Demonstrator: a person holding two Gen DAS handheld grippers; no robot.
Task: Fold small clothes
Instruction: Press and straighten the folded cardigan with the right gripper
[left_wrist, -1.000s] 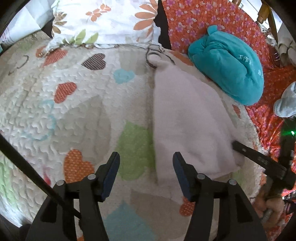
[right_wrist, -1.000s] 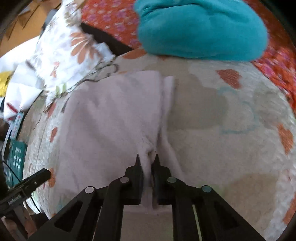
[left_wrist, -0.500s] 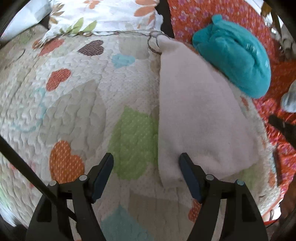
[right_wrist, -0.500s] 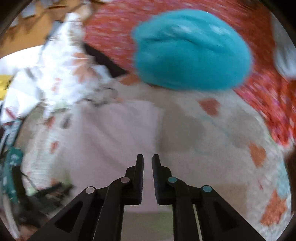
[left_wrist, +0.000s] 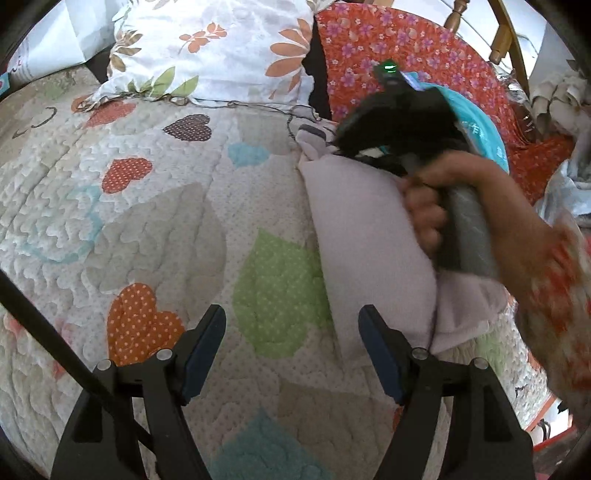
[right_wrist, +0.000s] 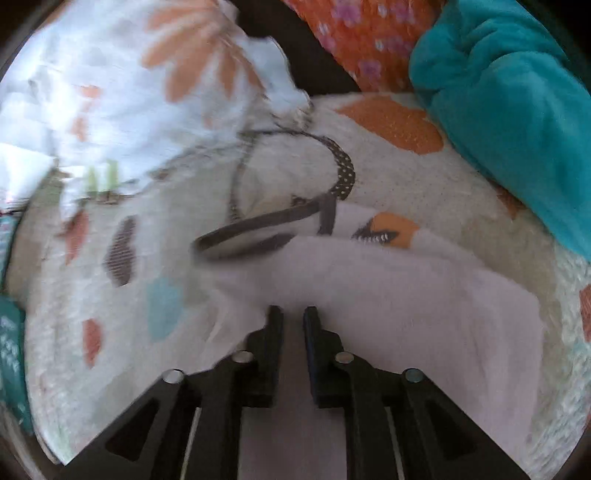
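Note:
A pale pink folded garment (left_wrist: 364, 236) lies on the heart-patterned quilt (left_wrist: 155, 221). It also shows in the right wrist view (right_wrist: 406, 295), with a dark-trimmed neck opening (right_wrist: 258, 229) at its far end. My left gripper (left_wrist: 291, 345) is open and empty, hovering over the quilt just left of the garment's near corner. My right gripper (right_wrist: 293, 317) is nearly shut with a narrow gap, low over the garment's upper part. Nothing shows between its fingers. In the left wrist view the hand holding the right gripper (left_wrist: 424, 218) covers the garment's right side.
A teal folded cloth (right_wrist: 509, 110) lies at the far right on an orange floral sheet (left_wrist: 406, 48). A white floral pillow (left_wrist: 218, 48) lies at the head of the bed. A thin dotted hairband (right_wrist: 340, 166) lies beyond the garment. A wooden chair (left_wrist: 502, 37) stands behind.
My right gripper let go of the garment's lower edge, lifted and swung up over its neck end. The left gripper stayed open and shifted slightly.

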